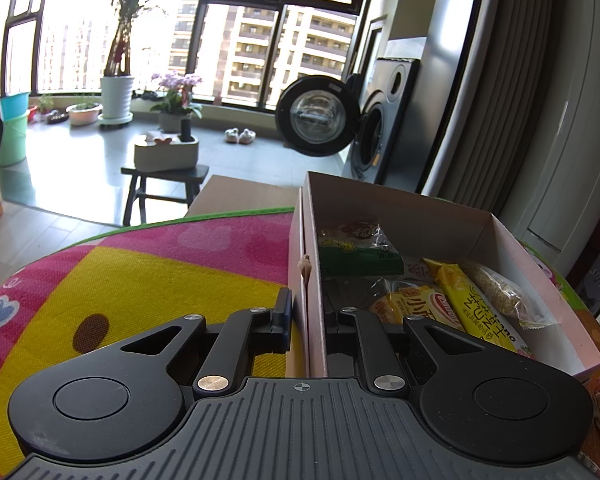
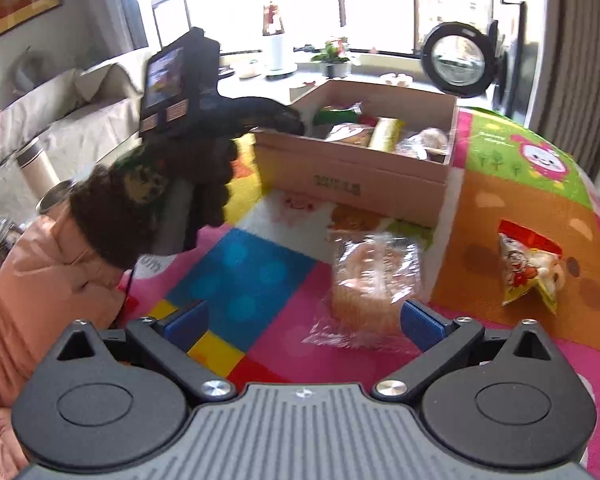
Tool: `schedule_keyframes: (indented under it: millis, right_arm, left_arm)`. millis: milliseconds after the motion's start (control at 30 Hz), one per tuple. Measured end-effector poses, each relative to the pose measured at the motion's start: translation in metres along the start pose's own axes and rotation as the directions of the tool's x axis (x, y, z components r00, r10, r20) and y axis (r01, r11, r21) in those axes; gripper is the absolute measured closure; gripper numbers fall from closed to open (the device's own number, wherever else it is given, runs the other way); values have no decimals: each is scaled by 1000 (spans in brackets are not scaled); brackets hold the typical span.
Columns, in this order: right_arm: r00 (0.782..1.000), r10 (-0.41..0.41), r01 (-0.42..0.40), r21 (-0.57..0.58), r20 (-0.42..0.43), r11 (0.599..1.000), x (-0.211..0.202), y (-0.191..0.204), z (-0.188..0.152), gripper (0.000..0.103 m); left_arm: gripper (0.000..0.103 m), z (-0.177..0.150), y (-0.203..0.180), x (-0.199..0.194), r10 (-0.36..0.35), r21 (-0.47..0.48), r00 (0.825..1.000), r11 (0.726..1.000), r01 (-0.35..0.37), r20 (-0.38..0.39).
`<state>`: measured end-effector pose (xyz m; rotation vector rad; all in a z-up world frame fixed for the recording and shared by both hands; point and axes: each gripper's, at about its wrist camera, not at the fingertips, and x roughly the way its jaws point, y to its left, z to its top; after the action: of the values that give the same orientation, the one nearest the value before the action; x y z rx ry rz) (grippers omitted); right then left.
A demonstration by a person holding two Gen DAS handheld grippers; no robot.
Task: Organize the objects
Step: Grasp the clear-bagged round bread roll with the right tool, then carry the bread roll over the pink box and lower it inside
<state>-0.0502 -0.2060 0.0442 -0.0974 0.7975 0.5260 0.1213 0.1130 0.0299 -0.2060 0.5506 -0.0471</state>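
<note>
One cardboard box (image 2: 364,176) stands on a bench covered by a colourful cartoon mat (image 2: 512,196), near the far edge. The left tool (image 1: 309,320) is clamped on the box's left wall (image 1: 315,280), one finger outside and one inside; in the right wrist view the same tool is seen reaching the box's near-left corner, carried by a gloved hand (image 2: 204,176) with a peach sleeve (image 2: 40,280) behind it. Inside the box, at least five snack packets are visible: one green-and-white packet (image 1: 356,248) at the back, one yellow stick packet (image 1: 476,304), one clear bag of pale grains (image 1: 500,292), one orange-yellow packet (image 1: 412,304) and part of one red-and-white wrapper (image 1: 418,270); others may be hidden beneath. Outside the box, two items lie on the mat: one clear-wrapped bread (image 2: 374,280) just ahead of the right tool (image 2: 304,320), and one red-and-yellow snack packet (image 2: 530,270) well to its right. The right tool's two blue-padded fingers (image 2: 188,320) stand wide apart, holding nothing, with the bread's wrapper reaching between them. One washing machine (image 1: 376,136) with its door open stands beyond the bench.
</note>
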Motion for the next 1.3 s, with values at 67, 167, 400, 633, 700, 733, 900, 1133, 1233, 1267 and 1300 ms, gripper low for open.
schedule_keyframes:
  millis: [67, 167, 400, 633, 700, 733, 900, 1133, 1233, 1267, 1300]
  right_arm:
    - [998, -58, 58, 55, -2, 997, 12, -8, 5, 0]
    - [989, -147, 149, 88, -25, 985, 35, -17, 10, 0]
    - [986, -152, 156, 60, -74, 986, 77, -11, 16, 1]
    - [986, -146, 147, 12, -79, 989, 75, -5, 17, 34]
    - [986, -144, 148, 43, -85, 988, 69, -12, 18, 42]
    - [986, -138, 144, 71, -89, 987, 66, -16, 19, 43]
    - [987, -149, 155, 87, -64, 984, 47, -23, 22, 45]
    - [977, -128, 124, 35, 170, 992, -4, -29, 88, 46]
    - [965, -124, 123, 22, 232, 992, -5, -34, 113, 45]
    - [963, -127, 126, 18, 240, 992, -2, -35, 119, 45]
    - [962, -128, 128, 16, 243, 992, 3, -37, 125, 45]
  left_arm:
    - [89, 0, 0, 0, 0, -1, 1000, 1000, 0, 0]
    - [89, 0, 0, 0, 0, 0, 1000, 1000, 0, 0]
    - [89, 0, 0, 0, -3, -5, 1000, 1000, 3, 0]
    - [88, -2, -1, -2, -9, -11, 1000, 1000, 9, 6]
    - [88, -3, -1, -3, -8, -9, 1000, 1000, 8, 8]
    - [88, -3, -3, -2, -6, -8, 1000, 1000, 6, 10]
    - [90, -1, -3, -9, -14, -6, 998, 1000, 14, 63]
    - [90, -2, -5, -10, -24, 36, 997, 999, 22, 67]
    - [90, -1, -5, -9, -25, 39, 998, 999, 22, 60]
    - [90, -1, -5, -9, -26, 39, 998, 999, 24, 58]
    - [90, -1, -4, -9, -27, 39, 998, 999, 25, 57]
